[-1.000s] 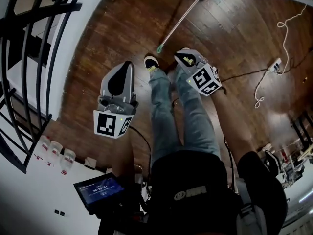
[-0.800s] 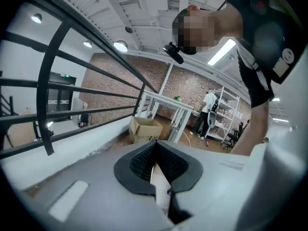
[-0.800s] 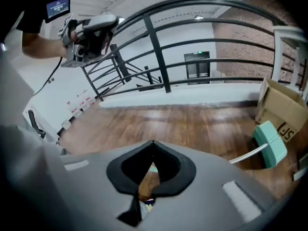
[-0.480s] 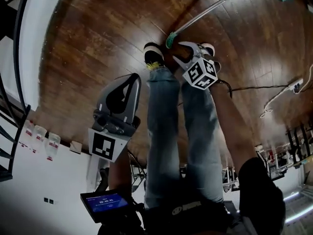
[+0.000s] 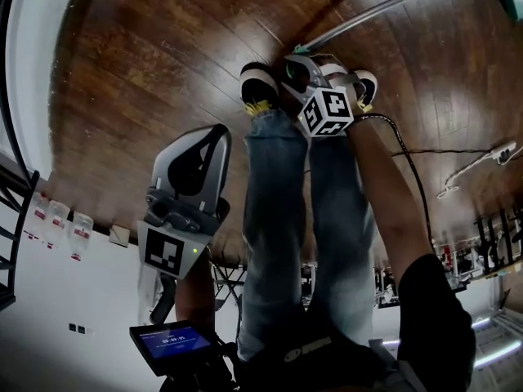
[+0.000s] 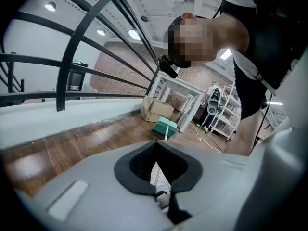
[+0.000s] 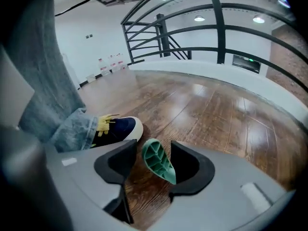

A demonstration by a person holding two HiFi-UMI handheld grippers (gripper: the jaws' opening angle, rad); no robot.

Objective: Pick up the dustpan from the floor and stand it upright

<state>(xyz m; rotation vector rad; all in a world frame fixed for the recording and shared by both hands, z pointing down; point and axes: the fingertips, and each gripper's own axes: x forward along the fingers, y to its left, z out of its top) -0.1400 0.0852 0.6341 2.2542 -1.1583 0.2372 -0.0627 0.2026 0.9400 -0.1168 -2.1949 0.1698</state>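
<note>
At the far left of the head view, 3 small bottles (image 5: 59,217) stand along the foot of the white wall; what they hold is too small to tell. Next comes the left gripper (image 5: 216,132), held out beside the person's left leg and tilted a little downward over the wooden floor (image 5: 139,64); its jaws are closed tip to tip with nothing between them. In the left gripper view, cardboard boxes (image 6: 156,110) sit by the far wall, their contents not visible. Further right, the person bends low over both jeans legs, and a dark shoe (image 5: 258,85) with yellow laces sits just beside the right gripper (image 7: 154,148). That gripper reaches down on a stretched arm and points steeply at the floor in front of the shoes. Its jaws are opening, wide apart, with the green handle end (image 7: 160,162) between them, no pad pressing on it. The dustpan (image 5: 392,5) lies on the floor, its pale pole running up and right from that green end. Its teal pan (image 6: 166,127) lies at the far end; whether anything is in it cannot be told.
</note>
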